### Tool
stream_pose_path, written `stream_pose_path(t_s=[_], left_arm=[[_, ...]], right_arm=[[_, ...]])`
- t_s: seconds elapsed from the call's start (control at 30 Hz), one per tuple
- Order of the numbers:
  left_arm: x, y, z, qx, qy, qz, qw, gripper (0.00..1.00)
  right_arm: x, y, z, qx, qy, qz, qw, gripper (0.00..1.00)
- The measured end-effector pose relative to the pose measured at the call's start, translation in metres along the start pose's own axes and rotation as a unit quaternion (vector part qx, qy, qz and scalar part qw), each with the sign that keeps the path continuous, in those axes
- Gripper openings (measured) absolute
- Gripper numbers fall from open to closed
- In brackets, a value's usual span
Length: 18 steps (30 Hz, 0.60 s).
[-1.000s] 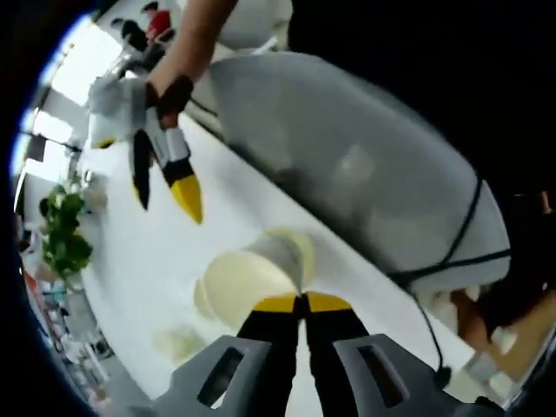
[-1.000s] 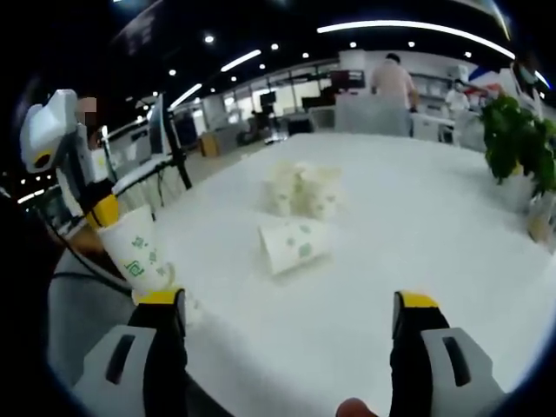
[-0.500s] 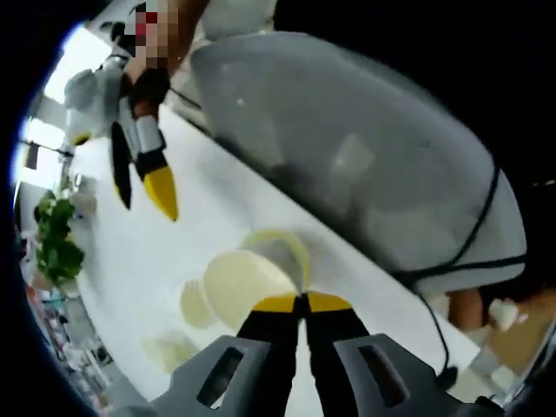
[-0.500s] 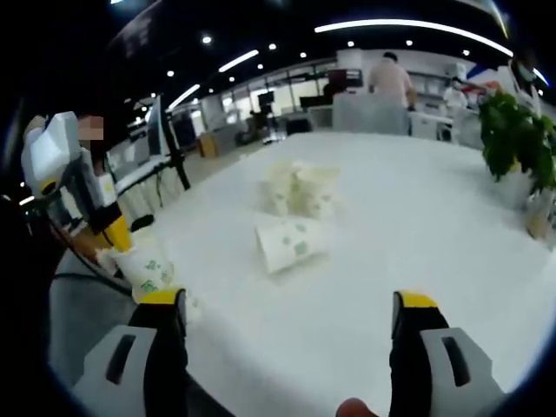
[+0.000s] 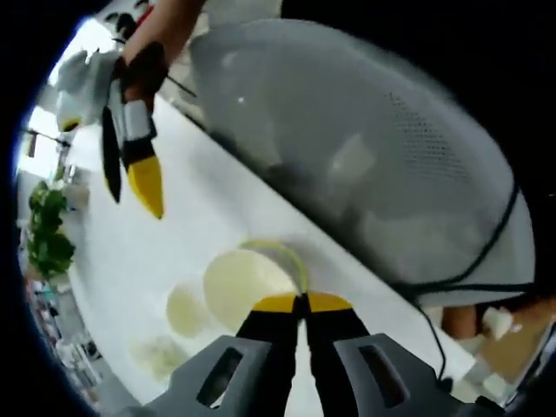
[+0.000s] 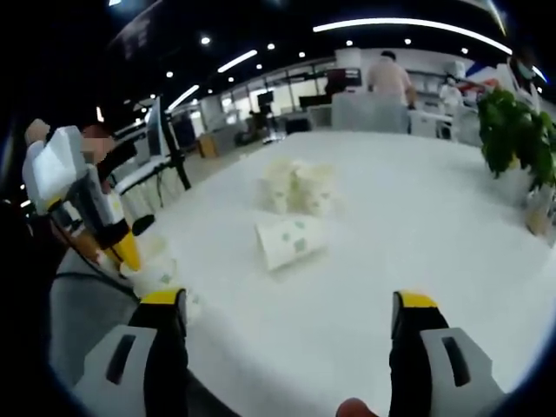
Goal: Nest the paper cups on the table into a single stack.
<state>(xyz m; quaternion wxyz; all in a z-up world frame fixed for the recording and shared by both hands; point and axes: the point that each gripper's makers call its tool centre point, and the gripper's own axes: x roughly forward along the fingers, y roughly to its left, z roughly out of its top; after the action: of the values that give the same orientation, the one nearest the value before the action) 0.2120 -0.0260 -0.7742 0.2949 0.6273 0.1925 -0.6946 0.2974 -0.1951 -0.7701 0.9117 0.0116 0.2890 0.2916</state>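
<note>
left gripper (image 5: 300,301) clamps a paper cup's (image 5: 248,282) rim at the near table (image 6: 417,217) edge | right gripper (image 6: 291,313) gapes, empty | tipped cup (image 6: 291,241) and upright cluster (image 6: 300,187) farther, unstacked

White paper cups (image 6: 294,241) with green print are lying on a white tabletop (image 6: 417,226), beside a green plant (image 6: 512,130), and both grippers' black jaws are showing yellow tips.
</note>
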Motion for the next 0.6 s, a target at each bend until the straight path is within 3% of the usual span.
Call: stream_pose_path(t_s=[0.27,0.6], left_arm=[[0.0077,-0.0007,0.0046,-0.017,-0.016,-0.008,0.9997,0.01],[0.0065,0.0035,0.0057,-0.024,-0.015,-0.008,0.9996,0.01]], right_arm=[[-0.0014,-0.0011,-0.0021,0.004,0.001,-0.001,1.0,0.96],[-0.0036,-0.005,-0.0035,0.01,-0.001,-0.003,0.9999,0.96]])
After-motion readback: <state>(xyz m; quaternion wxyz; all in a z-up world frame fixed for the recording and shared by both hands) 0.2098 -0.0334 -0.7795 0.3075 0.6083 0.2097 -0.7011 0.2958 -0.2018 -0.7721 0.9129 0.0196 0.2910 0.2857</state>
